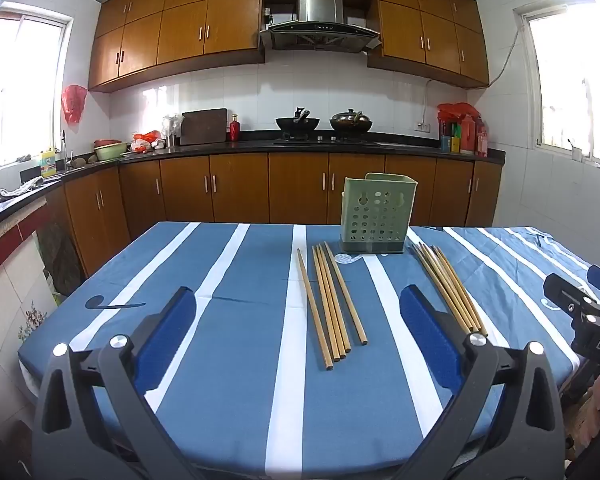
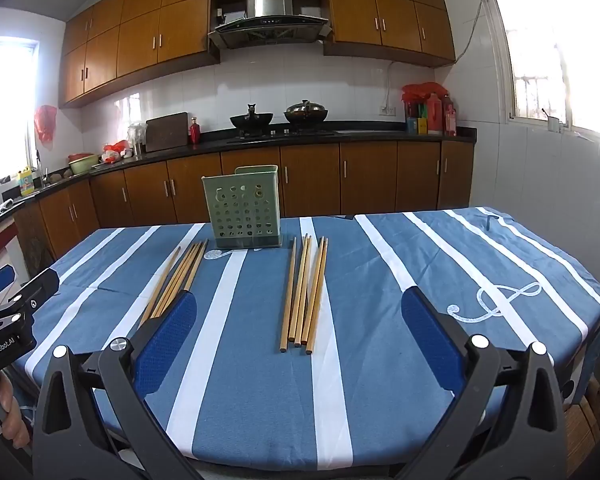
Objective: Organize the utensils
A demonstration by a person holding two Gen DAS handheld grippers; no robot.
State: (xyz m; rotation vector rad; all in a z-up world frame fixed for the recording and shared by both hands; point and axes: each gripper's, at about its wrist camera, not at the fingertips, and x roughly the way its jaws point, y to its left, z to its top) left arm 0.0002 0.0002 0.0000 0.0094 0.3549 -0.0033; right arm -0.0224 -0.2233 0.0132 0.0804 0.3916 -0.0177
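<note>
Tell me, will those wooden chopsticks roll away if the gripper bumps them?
Probably a little. The chopsticks look thin and smooth, so a nudge could scatter or roll them, though the tablecloth may slow them. They look stiff and light, so they likely won't bend. Lying flat, they may be hard to pinch.

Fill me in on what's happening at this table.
A person holds a gripping tool in each hand over a striped tablecloth. The left tool and right tool are both open and empty. Two bunches of chopsticks lie flat in front of the green holder, which looks empty. Nothing is picked up yet.
</note>
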